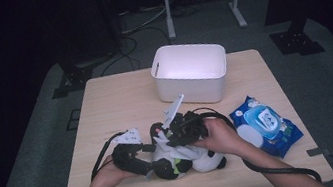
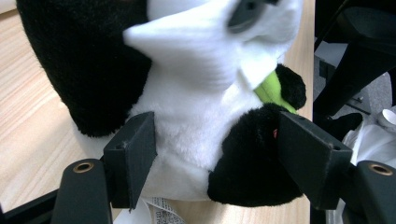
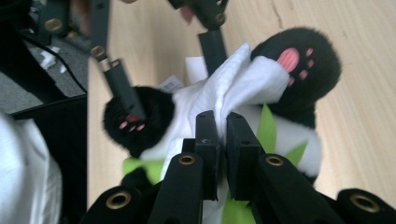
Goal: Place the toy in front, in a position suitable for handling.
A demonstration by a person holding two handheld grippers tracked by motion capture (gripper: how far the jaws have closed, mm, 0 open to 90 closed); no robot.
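A black and white plush panda (image 1: 188, 163) lies near the table's front edge with a green leaf (image 2: 272, 91) on its belly. My left gripper (image 1: 154, 149) holds it from the left, its pads pressing the lower body (image 2: 201, 121), one on white fur and one on a black leg. My right gripper (image 3: 222, 122) is shut on a white wipe (image 3: 243, 79), which is draped over the panda (image 3: 299, 70) between its two pink-soled feet. In the high view my right gripper (image 1: 165, 136) sits just above the toy with the wipe (image 1: 166, 150) below it.
A white bin (image 1: 190, 72) stands at the back middle of the wooden table (image 1: 110, 102). A blue pack of wet wipes (image 1: 267, 125) lies to the right of my right hand. Cables trail from both grippers toward the front edge.
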